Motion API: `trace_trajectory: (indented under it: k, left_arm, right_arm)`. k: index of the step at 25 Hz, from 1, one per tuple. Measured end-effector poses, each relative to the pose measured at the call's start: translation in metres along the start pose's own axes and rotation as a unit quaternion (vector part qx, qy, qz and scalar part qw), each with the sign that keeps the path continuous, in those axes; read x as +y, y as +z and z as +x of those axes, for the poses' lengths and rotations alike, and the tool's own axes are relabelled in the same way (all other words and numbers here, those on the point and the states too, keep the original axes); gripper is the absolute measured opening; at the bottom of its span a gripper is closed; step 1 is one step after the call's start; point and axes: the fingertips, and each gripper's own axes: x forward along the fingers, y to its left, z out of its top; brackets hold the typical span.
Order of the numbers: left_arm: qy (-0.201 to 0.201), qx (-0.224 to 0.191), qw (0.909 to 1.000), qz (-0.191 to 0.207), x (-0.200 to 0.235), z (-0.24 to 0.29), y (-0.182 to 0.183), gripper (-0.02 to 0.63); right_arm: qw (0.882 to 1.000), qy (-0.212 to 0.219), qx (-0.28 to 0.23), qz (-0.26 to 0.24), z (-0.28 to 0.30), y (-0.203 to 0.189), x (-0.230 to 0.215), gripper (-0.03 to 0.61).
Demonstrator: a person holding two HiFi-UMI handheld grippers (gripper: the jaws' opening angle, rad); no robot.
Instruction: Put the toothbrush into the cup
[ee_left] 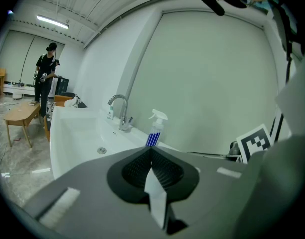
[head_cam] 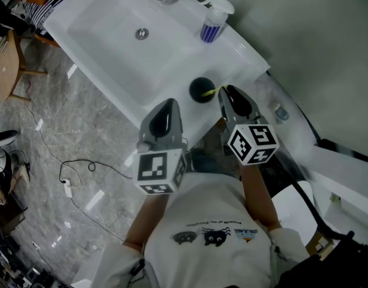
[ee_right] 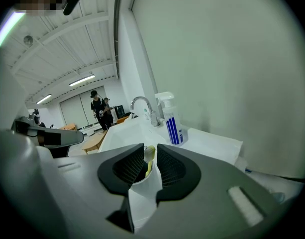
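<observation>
**Right gripper** [head_cam: 227,90]: fingers closed on the slim yellow plastic toothbrush [ee_right: 150,156], held just right of the round black cup [head_cam: 202,89] on the near ledge of the white washbasin [head_cam: 105,47]. **Left gripper** [head_cam: 170,104]: fingers pressed together on nothing, near left of the cup. The toothbrush is judged light, stiff and smooth. A mid-handle hold should limit swivelling.

Yellow toothbrush [ee_right: 149,155], black cup [head_cam: 202,90], white sink [head_cam: 105,23], blue-striped spray bottle [head_cam: 212,29], grey marbled floor [head_cam: 69,119]
</observation>
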Motion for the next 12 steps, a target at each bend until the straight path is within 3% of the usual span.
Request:
trace_trajectory:
  k: [7, 12]
  left_arm:
    - [0.000, -0.005, 1.0000, -0.002, -0.002, -0.001, 0.002, 0.000]
    - [-0.002, -0.006, 1.0000, 0.000, -0.003, -0.003, 0.003, 0.000]
  right_arm:
    - [1.000, -0.006, -0.019, -0.001, -0.006, 0.010, -0.002, 0.080]
    - [0.999, -0.021, -0.043, -0.006, -0.015, 0.021, -0.005, 0.005]
